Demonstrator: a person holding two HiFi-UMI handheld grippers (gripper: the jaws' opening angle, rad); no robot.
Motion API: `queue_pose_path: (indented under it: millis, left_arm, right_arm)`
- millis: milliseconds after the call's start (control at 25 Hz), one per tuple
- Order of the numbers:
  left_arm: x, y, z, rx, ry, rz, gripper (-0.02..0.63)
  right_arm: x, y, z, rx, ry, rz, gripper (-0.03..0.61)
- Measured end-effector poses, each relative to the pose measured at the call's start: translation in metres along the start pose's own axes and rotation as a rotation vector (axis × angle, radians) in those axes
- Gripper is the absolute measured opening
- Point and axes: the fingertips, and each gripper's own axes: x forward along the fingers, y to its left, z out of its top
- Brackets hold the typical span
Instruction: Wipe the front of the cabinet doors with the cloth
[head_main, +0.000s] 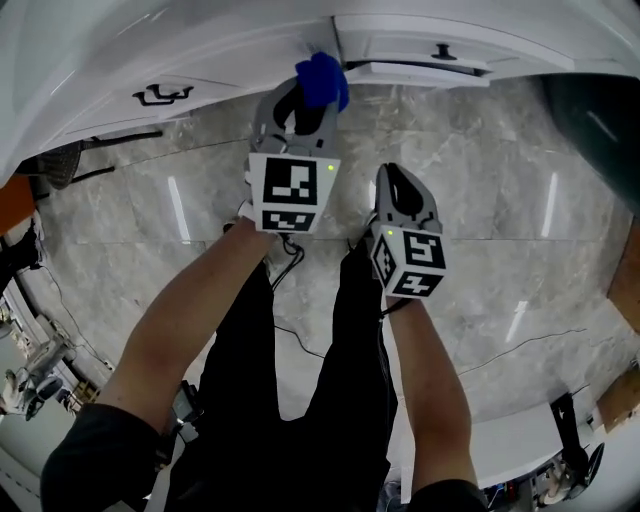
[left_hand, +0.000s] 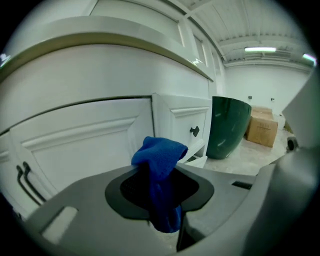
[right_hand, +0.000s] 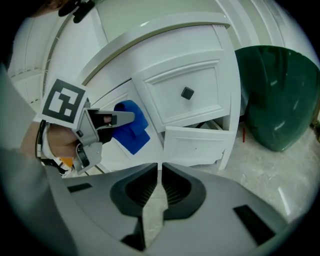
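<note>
Now the left gripper (left_hand: 161, 189) clamps the cloth (left_hand: 160, 157) up by the door (left_hand: 85, 145) — wiping's in hand — right gripper (right_hand: 160, 172) closed, empty; next, press it flat and sweep across.

Bright, even light; ceiling strip (left_hand: 260, 49) glares, floor (head_main: 480, 200) reflects streaks; fisheye edges dark
</note>
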Motion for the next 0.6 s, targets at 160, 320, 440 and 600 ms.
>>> queue_pose_path:
  millis: [160, 320, 440, 600]
  left_arm:
    - [-0.036, 0.038, -0.039, -0.073, 0.054, 0.044, 0.107]
    - [-0.066, 0.096, -0.083, -0.084, 0.111, 0.139, 0.107]
    - [-0.076, 0.136, -0.103, -0.040, 0.123, 0.206, 0.107]
    - [-0.072, 0.168, -0.129, -0.044, 0.154, 0.263, 0.107]
  right_arm:
    - [0.012, 0.031, -0.005, -0.003, 0.014, 0.016, 0.029]
    - [0.029, 0.070, -0.010, -0.024, 0.031, 0.049, 0.029]
    - [0.042, 0.100, -0.017, 0.005, 0.052, 0.076, 0.029]
    - [0.050, 0.133, -0.022, 0.007, 0.068, 0.121, 0.029]
